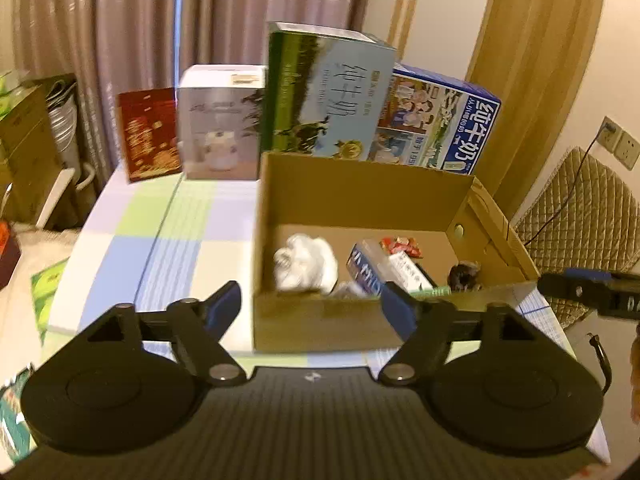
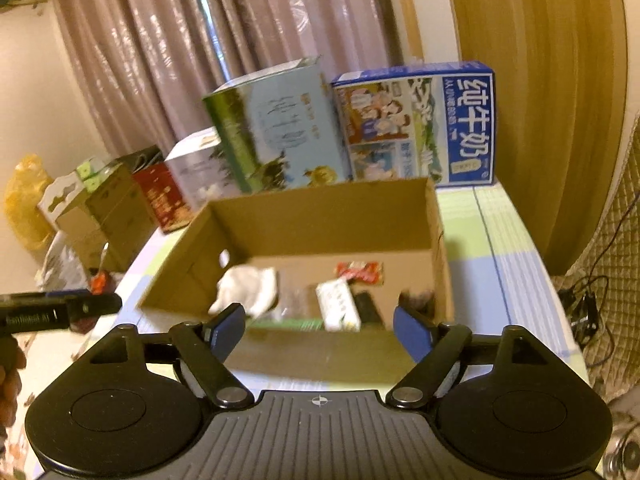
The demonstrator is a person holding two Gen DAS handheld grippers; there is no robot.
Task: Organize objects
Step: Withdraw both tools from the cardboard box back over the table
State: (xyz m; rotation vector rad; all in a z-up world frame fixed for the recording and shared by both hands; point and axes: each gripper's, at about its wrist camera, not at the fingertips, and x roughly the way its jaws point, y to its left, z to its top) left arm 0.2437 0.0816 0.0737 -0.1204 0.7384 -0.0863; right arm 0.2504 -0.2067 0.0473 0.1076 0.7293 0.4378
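Checked cloth in pale green, blue and white covers the tabletop (image 1: 168,240), which carries everything here. Largest on it is the open cardboard box (image 1: 360,200), standing toward the right half of the tabletop with its near wall just ahead of both grippers. Behind the box stand two milk cartons side by side: a green-and-pale-blue carton (image 1: 328,92) upright against the box's far wall, and a blue carton (image 1: 440,120) to its right, tilted in the left wrist view. Left of those sit a white box (image 1: 220,128) and then a dark red box (image 1: 148,132), both upright near the curtain.

Inside the cardboard box, on its floor, lie the smaller things: a crumpled white cloth (image 1: 308,264) at the left, a blue-and-white packet (image 1: 384,272) near the middle, a small red wrapper (image 1: 402,246) beyond it toward the far wall, and a dark roundish object (image 1: 464,276) in the right near corner, too blurred to identify.

Left gripper (image 1: 312,304) hovers before the box's near wall, its blue-tipped fingers (image 1: 224,304) spread wide with nothing between them. Right gripper (image 2: 320,324) is held the same way, its fingers (image 2: 412,332) wide apart and empty, just short of the near wall. Each gripper shows at the edge of the other's view.
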